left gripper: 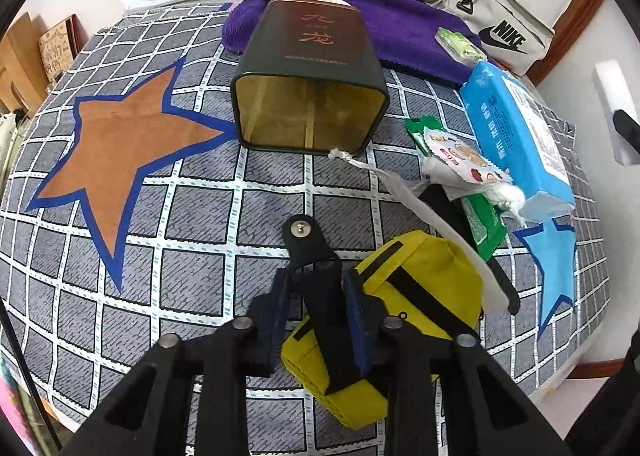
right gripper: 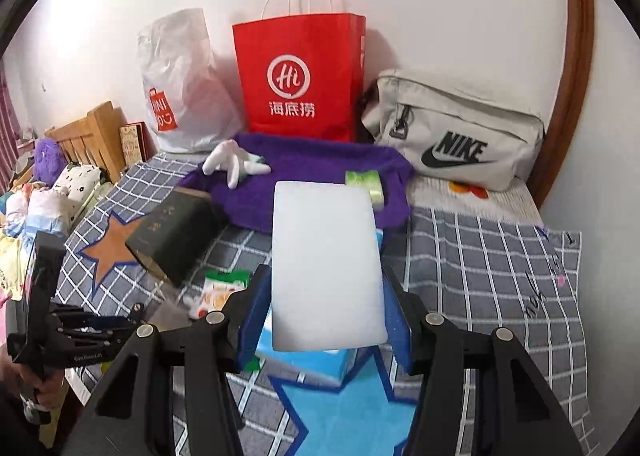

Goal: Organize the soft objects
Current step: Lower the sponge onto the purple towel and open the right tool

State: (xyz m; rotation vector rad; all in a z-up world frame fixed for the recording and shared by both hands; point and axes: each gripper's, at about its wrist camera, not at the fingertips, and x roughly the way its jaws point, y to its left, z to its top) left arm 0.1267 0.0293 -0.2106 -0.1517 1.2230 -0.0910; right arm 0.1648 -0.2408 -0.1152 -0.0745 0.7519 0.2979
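Your right tongs (right gripper: 326, 316) are clamped on a white foam block (right gripper: 326, 268), blue pads pressing both long sides, block held up above the bed and pointing toward the purple towel (right gripper: 320, 164). Your left tongs (left gripper: 316, 320) are closed on a black strap (left gripper: 326, 332) that runs across the yellow pouch (left gripper: 416, 288), which lies on the checked bedspread (left gripper: 192, 216). Dark green tin (left gripper: 310, 80) lies on its side just ahead, open mouth facing you, back end touching the towel. White glove (right gripper: 232, 162) and a green packet (right gripper: 366, 182) sit on the towel. Right of the tin: blue wipes pack (left gripper: 516, 136), snack wrapper (left gripper: 460, 154), white drawstring bag (left gripper: 404, 192), all bunched together. Red paper bag (right gripper: 300, 76), white plastic bag (right gripper: 180, 84) and grey Nike bag (right gripper: 456, 128) stand against the wall.
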